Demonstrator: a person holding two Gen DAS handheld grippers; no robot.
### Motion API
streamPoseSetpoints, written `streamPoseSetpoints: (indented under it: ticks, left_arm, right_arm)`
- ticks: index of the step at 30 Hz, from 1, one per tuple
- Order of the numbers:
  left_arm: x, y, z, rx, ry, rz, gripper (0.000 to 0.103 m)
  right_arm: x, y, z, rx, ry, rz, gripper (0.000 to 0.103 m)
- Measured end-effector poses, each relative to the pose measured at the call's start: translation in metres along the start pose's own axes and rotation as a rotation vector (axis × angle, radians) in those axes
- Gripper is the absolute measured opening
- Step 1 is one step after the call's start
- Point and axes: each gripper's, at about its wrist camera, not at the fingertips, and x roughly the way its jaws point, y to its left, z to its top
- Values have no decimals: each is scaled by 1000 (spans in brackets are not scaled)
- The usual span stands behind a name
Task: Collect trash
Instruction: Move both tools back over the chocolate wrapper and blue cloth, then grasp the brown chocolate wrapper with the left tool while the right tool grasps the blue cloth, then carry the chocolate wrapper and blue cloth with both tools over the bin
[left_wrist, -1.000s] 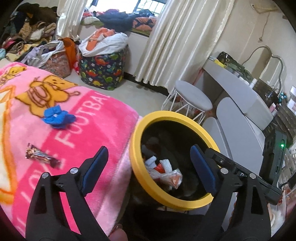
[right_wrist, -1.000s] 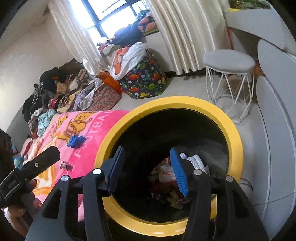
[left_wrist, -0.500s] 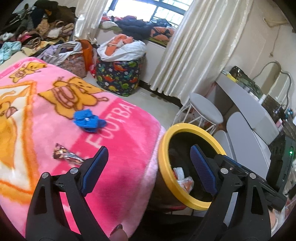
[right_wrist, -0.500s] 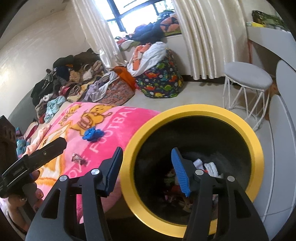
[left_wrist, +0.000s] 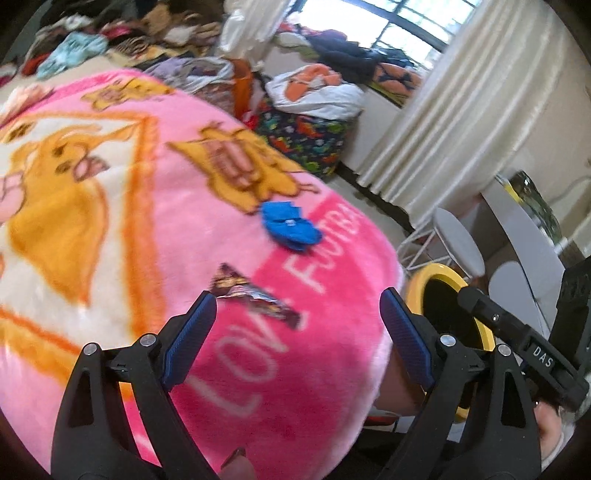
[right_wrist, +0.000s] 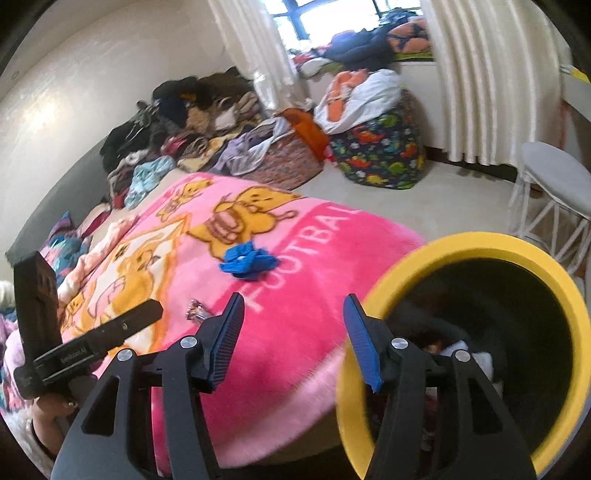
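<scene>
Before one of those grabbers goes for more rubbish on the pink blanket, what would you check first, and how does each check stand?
1. left gripper empty and open: ok.
2. right gripper empty, jaws apart: ok.
3. Candy wrapper lying free on the pink blanket, just ahead of the left gripper: ok.
4. Blue crumpled piece in plain sight, farther off: ok.
5. Yellow-rimmed bin open beside the bed: ok.
6. Room left in the bin: cannot tell.
</scene>
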Motion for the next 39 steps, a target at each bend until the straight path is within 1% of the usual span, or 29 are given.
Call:
streamPoseSetpoints:
  ticks: [1, 5, 8, 12, 17, 20, 22, 23, 25, 26, 27, 29, 33, 39]
  left_arm:
    - [2, 6, 0, -13, 6, 4, 81]
    - [10, 23, -2, -63, 34, 0, 70]
    - [21, 35, -4, -119, 70, -39, 62]
    - [35, 41, -6, -152, 107, -69, 52]
    - [51, 43, -8, -181, 141, -99, 51]
    - [57, 44, -9, -191, 151, -106, 50]
    - [61, 44, -8, -192, 155, -107, 49]
    - [64, 44, -6, -195, 158, -107, 48]
    - [68, 45, -5, -199, 160, -102, 42]
    - [69, 44, -4, -198, 162, -98, 34]
    - [72, 45, -3, -196, 167, -95, 23]
    - [74, 43, -3, -191, 178, -100, 21]
    - [73, 30, -2, -131, 170, -85, 15]
    - [64, -1, -1, -55, 140, -119, 13]
  right_arm:
    - [5, 3, 2, -7, 8, 4, 54]
    - [37, 16, 14, -37, 50, 37, 53]
    - [59, 22, 22, -37, 76, 71, 53]
    - [93, 28, 31, -35, 128, 98, 46]
    - [133, 30, 37, -13, 191, 124, 39]
    - [152, 32, 38, -6, 222, 146, 30]
    - [165, 33, 36, 3, 255, 163, 13]
    - [167, 34, 35, 2, 261, 162, 11]
    - [164, 35, 33, -9, 242, 164, 7]
    - [158, 35, 32, -17, 222, 165, 6]
    - [152, 35, 31, -19, 205, 162, 6]
    - [140, 31, 30, -8, 174, 160, 5]
    - [109, 22, 31, 1, 111, 150, 5]
    - [54, -5, 31, 65, 11, 140, 5]
